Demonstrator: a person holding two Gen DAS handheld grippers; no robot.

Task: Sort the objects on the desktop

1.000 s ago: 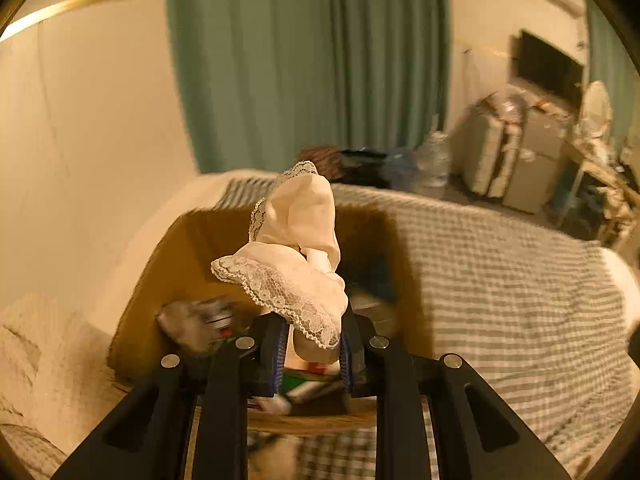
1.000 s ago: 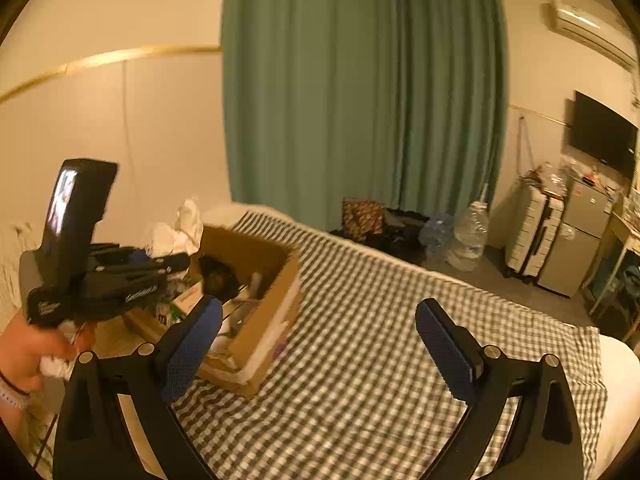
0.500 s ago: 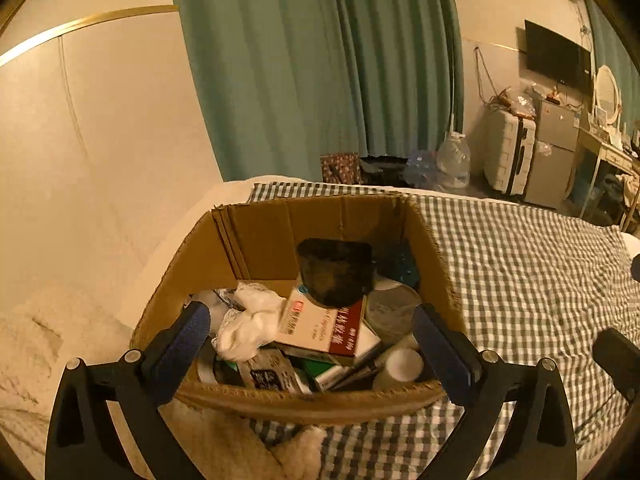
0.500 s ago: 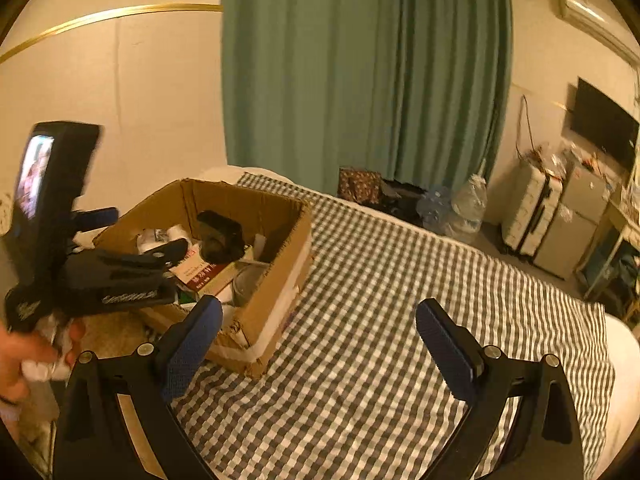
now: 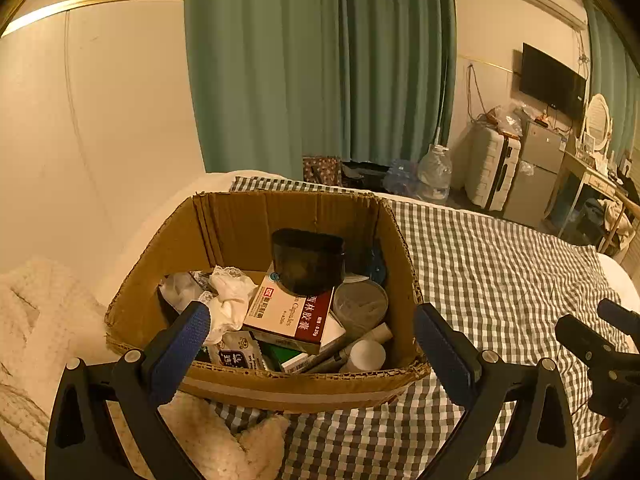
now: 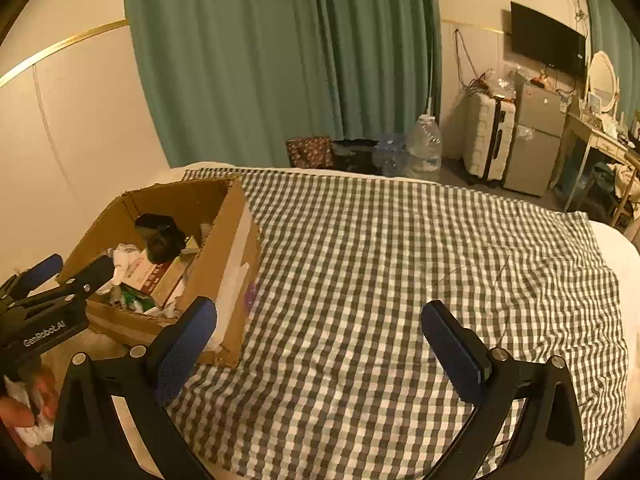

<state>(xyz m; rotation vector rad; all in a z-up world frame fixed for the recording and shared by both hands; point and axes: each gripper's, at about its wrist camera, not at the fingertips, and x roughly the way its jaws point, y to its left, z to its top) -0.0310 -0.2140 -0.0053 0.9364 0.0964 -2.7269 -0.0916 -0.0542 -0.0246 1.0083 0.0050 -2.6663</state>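
An open cardboard box (image 5: 224, 220) (image 6: 236, 240) stands on the checked bed cover. Inside lie a white lace cloth (image 5: 230, 300), a red-and-white medicine carton (image 5: 292, 316), a black pouch (image 5: 308, 260), a round clear lid (image 5: 360, 304), a small white bottle (image 5: 368, 354) and other small items. My left gripper (image 5: 312, 340) is open and empty, just in front of the box's near wall; it also shows in the right wrist view (image 6: 68, 276). My right gripper (image 6: 320, 340) is open and empty over the bare bed cover, right of the box.
A checked cover (image 6: 400, 260) spreads over the bed. A fluffy white blanket (image 5: 32, 320) lies left of the box. Beyond the bed are green curtains (image 6: 280, 60), a water jug (image 6: 426, 144), a suitcase (image 6: 486, 140), a small fridge (image 6: 536, 140) and a desk (image 6: 600, 148).
My left gripper opened and let go of the white lace cloth, which now lies in the box. The left gripper pulled back from the box. The right gripper swung right over the bed.
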